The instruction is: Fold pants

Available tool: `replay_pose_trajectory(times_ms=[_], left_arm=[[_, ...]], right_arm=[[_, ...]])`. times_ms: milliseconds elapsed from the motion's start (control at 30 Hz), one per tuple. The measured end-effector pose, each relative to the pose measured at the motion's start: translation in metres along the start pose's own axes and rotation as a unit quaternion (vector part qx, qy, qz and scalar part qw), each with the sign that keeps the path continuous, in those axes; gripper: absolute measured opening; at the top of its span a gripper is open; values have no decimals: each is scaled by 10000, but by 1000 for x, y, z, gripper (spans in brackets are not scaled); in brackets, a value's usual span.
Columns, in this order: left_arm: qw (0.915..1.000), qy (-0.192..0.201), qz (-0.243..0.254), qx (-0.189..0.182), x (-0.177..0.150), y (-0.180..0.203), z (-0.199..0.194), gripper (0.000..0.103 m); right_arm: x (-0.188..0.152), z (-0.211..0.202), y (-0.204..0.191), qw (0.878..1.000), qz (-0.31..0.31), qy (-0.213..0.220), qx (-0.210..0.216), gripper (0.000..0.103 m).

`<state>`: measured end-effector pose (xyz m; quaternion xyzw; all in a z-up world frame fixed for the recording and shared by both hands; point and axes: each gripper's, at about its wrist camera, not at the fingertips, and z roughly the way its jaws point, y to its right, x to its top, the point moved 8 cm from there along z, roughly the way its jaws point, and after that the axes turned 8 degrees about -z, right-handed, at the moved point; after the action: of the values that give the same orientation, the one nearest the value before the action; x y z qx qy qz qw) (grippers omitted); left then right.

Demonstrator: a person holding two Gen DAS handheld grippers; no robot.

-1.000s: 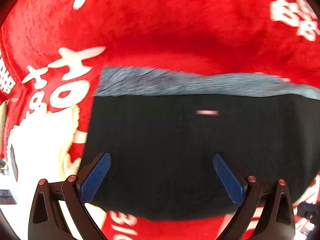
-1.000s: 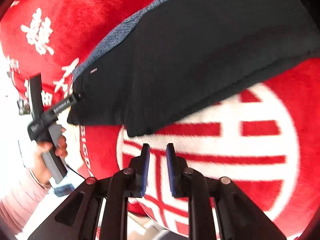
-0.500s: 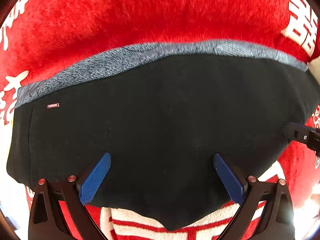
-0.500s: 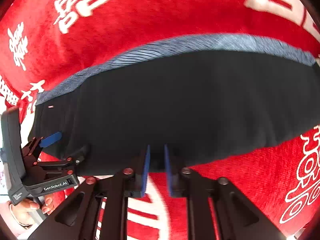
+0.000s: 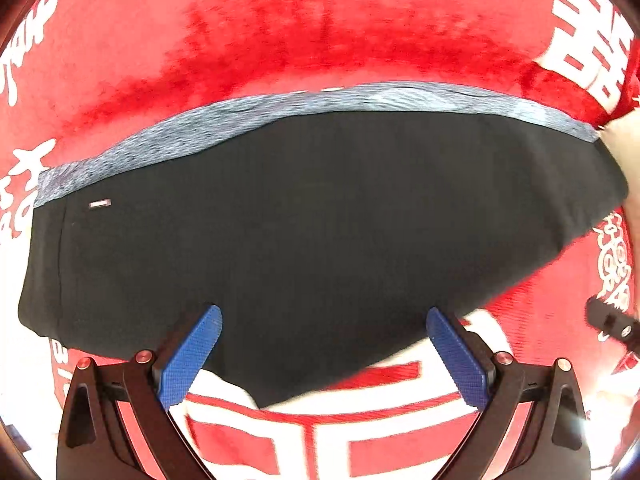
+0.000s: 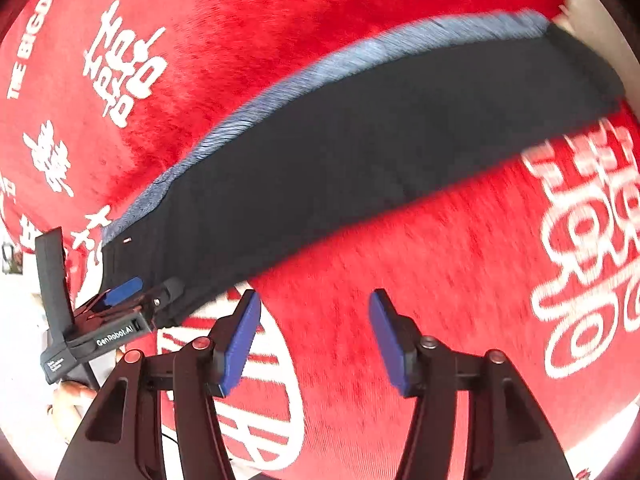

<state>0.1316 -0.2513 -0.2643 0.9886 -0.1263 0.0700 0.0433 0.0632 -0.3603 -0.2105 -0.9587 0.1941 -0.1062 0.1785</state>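
Black pants (image 5: 312, 232) with a grey-blue waistband (image 5: 280, 108) lie folded flat on a red blanket. My left gripper (image 5: 322, 332) hangs straight above their near edge, jaws wide open, nothing between the blue pads (image 5: 192, 352). In the right wrist view the pants (image 6: 360, 152) stretch from lower left to upper right. My right gripper (image 6: 314, 320) is over bare blanket beside their near edge, its jaws opening with nothing between them. The left gripper (image 6: 120, 300) shows at the pants' left end, a hand under it.
The red blanket (image 5: 280, 40) with white characters covers the whole surface. Its pale edge (image 5: 624, 140) shows at the right. A white circular print (image 6: 272, 400) lies under the right gripper.
The left gripper slid along the pants from their labelled end toward the middle. The right gripper, shut before, has spread its jaws and moved off the pants' edge over the blanket.
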Motion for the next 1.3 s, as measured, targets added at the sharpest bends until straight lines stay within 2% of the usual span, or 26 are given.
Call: replay_pose_trajectory(times_ms=[133,200,267,300,333,433,667,733,800,833,900,1000,1067,1167,1300], left_arm=[[9997,22,246,-69,-1,38,-8,103],[9994,70,304,-115,4,57,-9,103],[9994,117,299,-99,9,70,-9,103],[9995,135,275,-97,11,78,-9,103],[9995,160,239,-104,15,84,-10,103],[9995,234,229,-29,28,97,-5,103],[9992,328,207,105,56,130,15,103],[9994,265,169,140,57,137,23,103],[9996,200,135,169,53,141,32,103],[9996,156,124,176,52,142,36,103],[9997,121,86,185,49,143,41,103],[9998,66,6,172,49,140,45,103],[9996,135,6,245,57,138,43,103],[9985,442,38,325,76,143,32,103],[9990,315,-63,313,88,145,38,103]], right_arm=[[-16,-5,20,9993,365,72,-15,60],[-13,-19,37,9986,446,250,-154,60],[-3,-33,55,9968,512,480,-393,49],[4,-40,66,9953,559,598,-518,37],[12,-47,77,9937,621,701,-623,35],[39,-58,110,9885,747,896,-965,33],[117,-59,161,9773,430,1156,-1721,33],[130,-55,177,9725,363,1142,-1999,33],[133,-48,201,9678,320,937,-2313,33],[128,-42,211,9684,382,793,-2332,26],[119,-41,217,9726,345,871,-2127,24],[110,-43,208,9689,-60,710,-2371,23],[111,-49,204,9671,-30,737,-2434,23],[132,-57,193,9689,-42,1122,-2204,26],[175,-38,184,9755,0,1096,-1906,26]])
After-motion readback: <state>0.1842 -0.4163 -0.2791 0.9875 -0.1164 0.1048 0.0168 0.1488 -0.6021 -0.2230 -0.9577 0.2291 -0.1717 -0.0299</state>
